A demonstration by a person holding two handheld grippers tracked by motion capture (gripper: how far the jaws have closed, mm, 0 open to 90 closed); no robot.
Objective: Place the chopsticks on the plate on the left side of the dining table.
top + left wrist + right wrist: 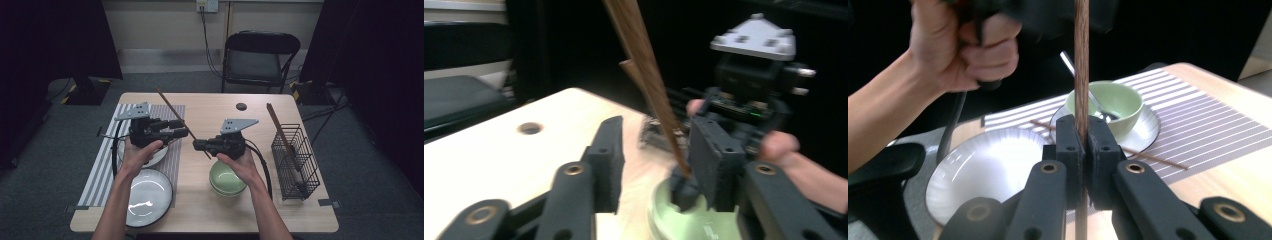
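Nearest the person, a round white plate (149,196) with a dark rim and fine radial ribbing lies on the front end of a grey-and-white striped placemat (97,172). Beside it, on the pale wooden table (210,112), stands a stack of smooth, matte green bowls (226,180).

Above the bowls, the right gripper (198,145) has its black jaws pressed tight around a thin, straight chopstick (172,114) of dark brown wood. The right gripper view shows the chopstick (1081,65) clamped between the flat pads, rising straight up out of them. Seen from above, its long axis slants from low near the bowls up and away toward the table's far left.

The left gripper (184,129) hovers over the mat with its jaws apart; the chopstick (646,75) passes through the gap, close to one pad, and whether it touches is unclear.

Under the left hand, a small green bowl (1110,102) holding a metal spoon (1083,82) sits on a white saucer (1143,131).

Farther right stands a black wire basket (295,162), another wooden stick (280,127) leaning out of it. Beyond the table is a black folding chair (257,60).
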